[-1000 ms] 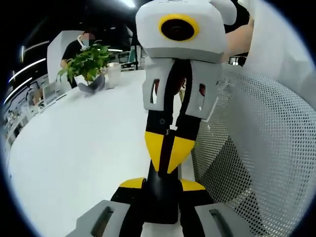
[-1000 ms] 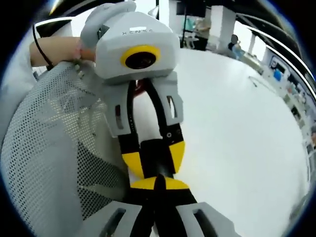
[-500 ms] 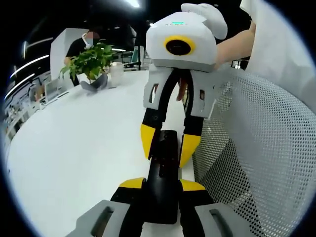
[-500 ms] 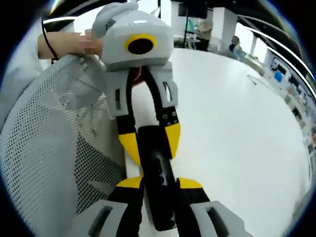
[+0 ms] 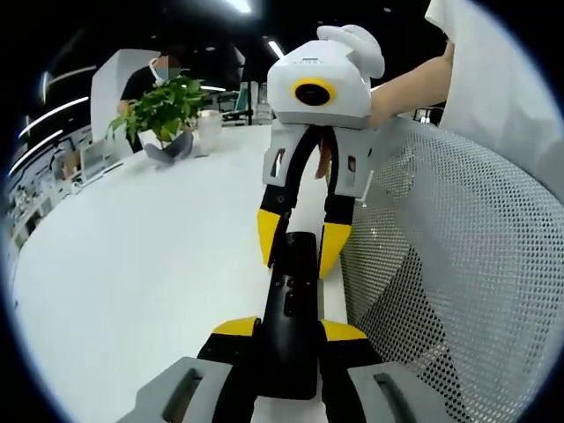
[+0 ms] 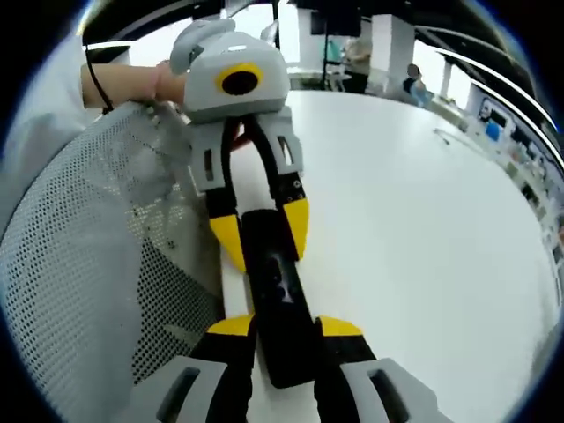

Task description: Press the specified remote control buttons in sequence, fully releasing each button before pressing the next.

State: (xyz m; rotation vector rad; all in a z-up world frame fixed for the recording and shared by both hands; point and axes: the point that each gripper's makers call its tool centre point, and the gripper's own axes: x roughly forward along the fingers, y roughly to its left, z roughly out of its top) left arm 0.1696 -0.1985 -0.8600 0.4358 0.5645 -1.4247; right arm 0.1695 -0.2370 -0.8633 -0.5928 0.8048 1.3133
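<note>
Black remote control (image 5: pixel 291 308): one, long, flat, low over white table (image 5: pixel 132 264) near its edge. Buttons too dark to make out. Near end tucked between left tongs (image 5: pixel 291 328), clenched on its sides. Far end sits between yellow tips of right tongs (image 5: pixel 300 242); cannot tell if they pinch it or just sit beside it. Two tongs, end to end. One mesh chair back (image 5: pixel 458 264), cut off by view edge. One potted plant (image 5: pixel 159 110) far back on table, partly hiding one person (image 5: pixel 141 84).
</note>
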